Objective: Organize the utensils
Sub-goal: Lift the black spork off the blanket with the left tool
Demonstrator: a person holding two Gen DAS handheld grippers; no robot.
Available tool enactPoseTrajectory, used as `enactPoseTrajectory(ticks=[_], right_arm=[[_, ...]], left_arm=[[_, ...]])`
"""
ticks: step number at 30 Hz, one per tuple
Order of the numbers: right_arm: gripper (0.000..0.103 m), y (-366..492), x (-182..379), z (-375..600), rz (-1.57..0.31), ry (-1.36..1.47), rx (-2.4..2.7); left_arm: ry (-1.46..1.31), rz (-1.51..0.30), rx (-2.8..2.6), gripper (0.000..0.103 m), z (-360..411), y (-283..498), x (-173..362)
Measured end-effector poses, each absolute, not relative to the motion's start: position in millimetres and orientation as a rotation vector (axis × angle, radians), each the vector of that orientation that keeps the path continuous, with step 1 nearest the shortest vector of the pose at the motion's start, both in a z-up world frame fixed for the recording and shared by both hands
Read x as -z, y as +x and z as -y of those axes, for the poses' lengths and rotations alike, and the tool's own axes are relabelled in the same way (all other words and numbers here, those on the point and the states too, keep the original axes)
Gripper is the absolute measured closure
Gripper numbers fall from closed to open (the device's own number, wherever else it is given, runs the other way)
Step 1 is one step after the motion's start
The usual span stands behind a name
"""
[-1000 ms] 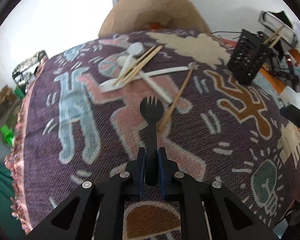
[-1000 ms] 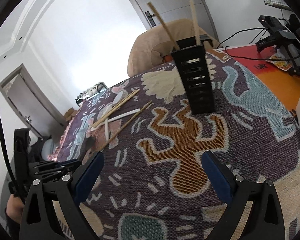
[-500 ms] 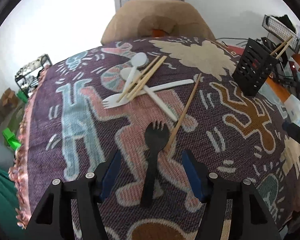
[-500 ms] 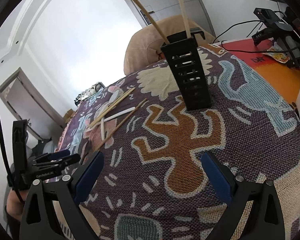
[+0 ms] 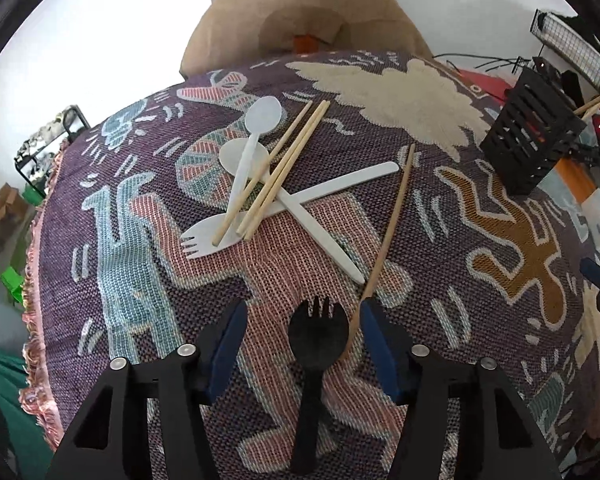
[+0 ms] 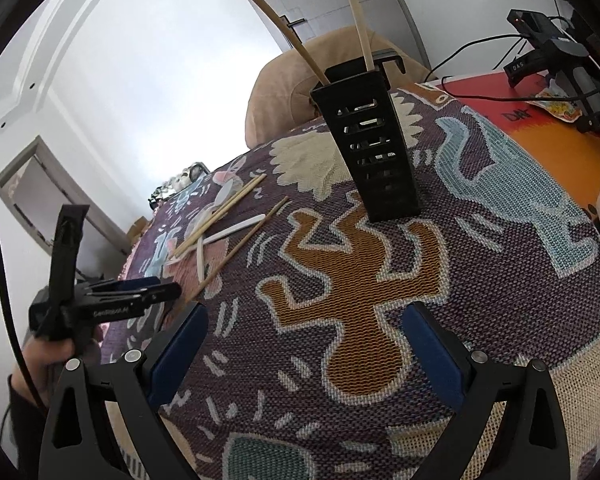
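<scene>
The black spork (image 5: 318, 344) lies flat on the patterned cloth (image 5: 440, 280) between the spread-apart left gripper (image 5: 302, 344), a lone chopstick (image 5: 388, 236) touching its right edge. Farther off: piled white cutlery (image 5: 284, 196), then the black holder (image 6: 374, 148) (two chopsticks inside) beyond the right gripper (image 6: 304, 344), likewise agape.

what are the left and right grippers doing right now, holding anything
Left gripper: open, empty; black plastic spork lies on the cloth between its fingers.
Right gripper: open, empty.
</scene>
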State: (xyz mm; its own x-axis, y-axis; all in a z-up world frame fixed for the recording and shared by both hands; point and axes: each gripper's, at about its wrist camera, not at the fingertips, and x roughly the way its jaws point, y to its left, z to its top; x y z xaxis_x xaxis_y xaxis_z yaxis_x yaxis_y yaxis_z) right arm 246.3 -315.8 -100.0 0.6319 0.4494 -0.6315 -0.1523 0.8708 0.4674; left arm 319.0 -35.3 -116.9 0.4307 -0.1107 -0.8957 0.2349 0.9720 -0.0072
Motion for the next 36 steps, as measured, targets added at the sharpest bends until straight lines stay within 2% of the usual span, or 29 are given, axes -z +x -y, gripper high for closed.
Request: enactPoseTrajectory(ticks=[6, 10, 21, 29, 36], right_arm=[[0.004, 247.0, 102.1, 313.7, -0.828, 0.389, -0.358], [0.004, 247.4, 103.4, 312.6, -0.833, 0.389, -0.358], [0.004, 248.8, 97.3, 295.9, -0.842, 0.356, -0.391], [0.004, 250.8, 88.4, 270.3, -0.851, 0.314, -0.425], [0.004, 253.1, 82.6, 241.6, -0.864, 0.255, -0.454]], left_arm=[[0.160, -1.146, 0.216, 0.052, 39.7, 324.5, 125.2], [0.178, -1.166, 0.219, 0.070, 41.3, 325.1, 129.2], [0.115, -1.065, 0.227, 0.070, 23.2, 306.6, 100.7], [-0.010, -0.882, 0.248, 0.070, -3.1, 283.2, 68.1], [-0.125, -0.770, 0.245, 0.070, -32.0, 271.8, 63.0]])
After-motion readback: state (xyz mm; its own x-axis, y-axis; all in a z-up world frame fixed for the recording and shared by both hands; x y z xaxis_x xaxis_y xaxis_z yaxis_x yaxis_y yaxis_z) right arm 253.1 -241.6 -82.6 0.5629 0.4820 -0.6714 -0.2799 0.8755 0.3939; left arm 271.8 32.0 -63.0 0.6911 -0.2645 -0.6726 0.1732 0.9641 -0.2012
